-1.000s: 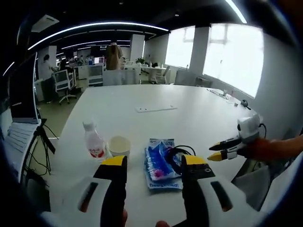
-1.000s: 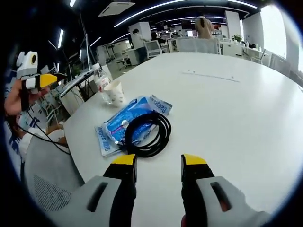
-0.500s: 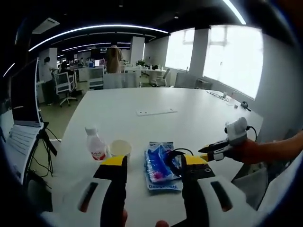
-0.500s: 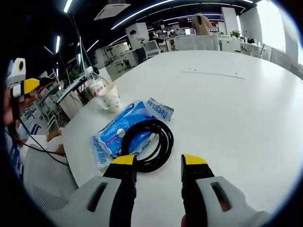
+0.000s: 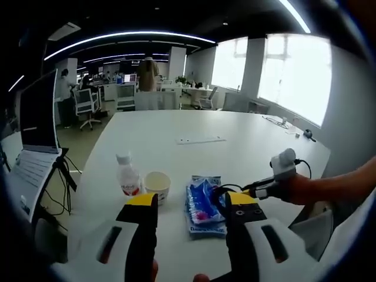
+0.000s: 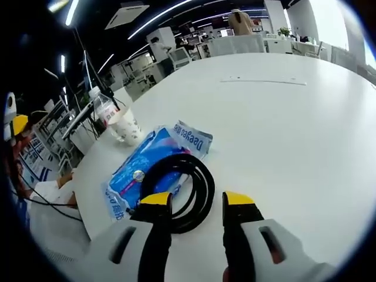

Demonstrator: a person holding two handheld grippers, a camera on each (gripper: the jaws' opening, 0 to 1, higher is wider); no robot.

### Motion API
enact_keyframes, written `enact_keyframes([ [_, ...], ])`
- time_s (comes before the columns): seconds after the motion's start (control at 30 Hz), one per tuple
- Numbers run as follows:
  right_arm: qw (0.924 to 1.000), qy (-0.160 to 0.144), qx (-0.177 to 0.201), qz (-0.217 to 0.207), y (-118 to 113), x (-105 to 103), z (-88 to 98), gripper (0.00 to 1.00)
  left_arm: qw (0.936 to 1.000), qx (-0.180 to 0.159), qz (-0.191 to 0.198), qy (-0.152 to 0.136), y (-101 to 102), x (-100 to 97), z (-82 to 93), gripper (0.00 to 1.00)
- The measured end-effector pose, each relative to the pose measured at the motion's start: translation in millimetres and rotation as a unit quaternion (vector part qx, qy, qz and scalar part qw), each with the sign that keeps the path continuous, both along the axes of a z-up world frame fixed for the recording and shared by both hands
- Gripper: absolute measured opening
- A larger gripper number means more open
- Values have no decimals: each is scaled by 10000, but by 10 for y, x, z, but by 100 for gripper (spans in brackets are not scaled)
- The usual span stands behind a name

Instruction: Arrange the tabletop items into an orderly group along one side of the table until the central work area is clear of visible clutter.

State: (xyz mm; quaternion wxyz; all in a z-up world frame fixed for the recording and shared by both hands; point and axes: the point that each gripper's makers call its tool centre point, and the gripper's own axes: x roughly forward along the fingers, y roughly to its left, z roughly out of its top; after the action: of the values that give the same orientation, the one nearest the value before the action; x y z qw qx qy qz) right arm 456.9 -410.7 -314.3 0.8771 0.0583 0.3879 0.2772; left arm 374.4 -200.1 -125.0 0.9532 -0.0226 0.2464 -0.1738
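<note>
Table [image 6: 305, 117]: wide middle bare except a flat strip [image 5: 201, 140] far off. Blue packet [image 6: 147, 167], black cable coil [image 6: 188, 185], paper cup [image 5: 157, 183] and bottle [image 5: 126, 174] cluster along the near edge (grouping looks mostly done). Right gripper [image 6: 195, 200] parted, empty, jaws at the coil. Left gripper [image 5: 192, 201] parted, empty, hangs short of the cup. Packet lettering blurred; coil partly hidden.

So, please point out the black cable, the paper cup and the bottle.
black cable [image 6: 197, 185], right gripper view, right side of the coil
paper cup [image 6: 126, 126], right gripper view, side wall
bottle [image 5: 127, 175], left gripper view, body
</note>
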Motion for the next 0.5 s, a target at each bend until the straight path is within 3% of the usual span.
enact_keyframes([
  [0.5,9994,110,-313,77,-24,20,-193,26,10000,52,75,21,60,43,-10,46],
])
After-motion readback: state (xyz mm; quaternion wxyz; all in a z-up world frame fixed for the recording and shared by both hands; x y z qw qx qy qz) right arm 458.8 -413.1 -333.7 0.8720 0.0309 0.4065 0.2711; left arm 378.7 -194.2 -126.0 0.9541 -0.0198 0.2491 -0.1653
